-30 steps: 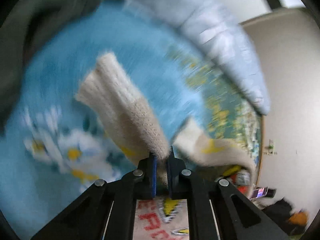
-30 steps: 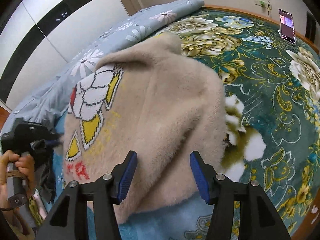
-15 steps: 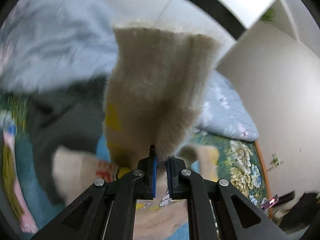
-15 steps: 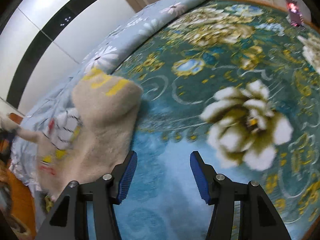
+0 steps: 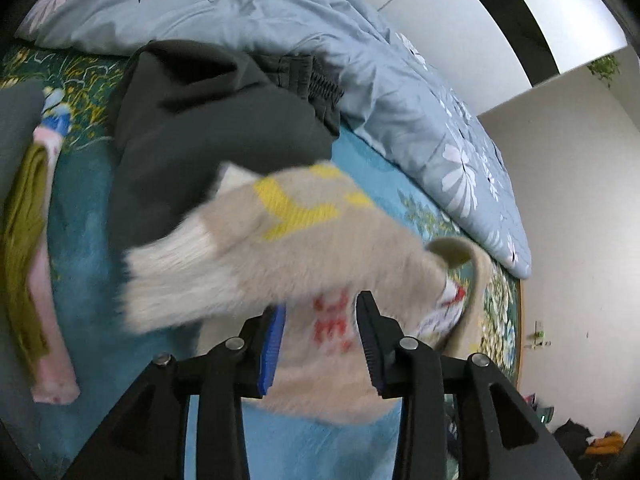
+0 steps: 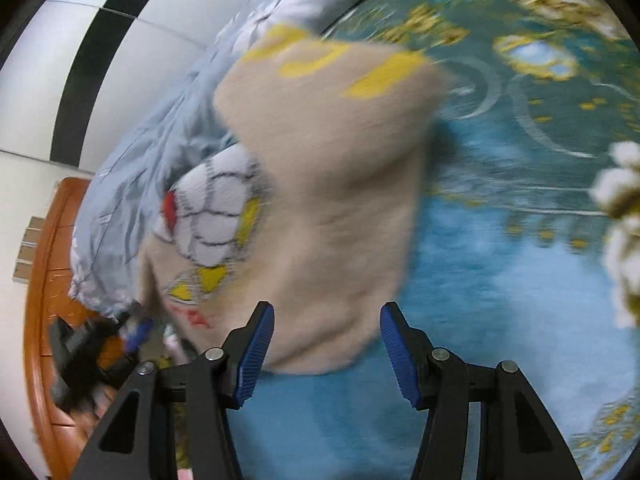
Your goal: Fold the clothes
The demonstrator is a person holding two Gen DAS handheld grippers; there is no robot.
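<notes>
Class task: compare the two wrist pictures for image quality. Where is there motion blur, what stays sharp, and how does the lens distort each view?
Left wrist view: the beige fluffy sweater smears at its left edge, while the dark garment and blue duvet stay fairly sharp. Right wrist view: the floral bedspread streaks most, and the sweater is soft. Both views: the fisheye lens bends straight edges and darkens the corners.

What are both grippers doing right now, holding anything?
Left gripper: jaws just opened, releasing the beige sweater.
Right gripper: open, holding nothing, over the sweater's edge.
</notes>
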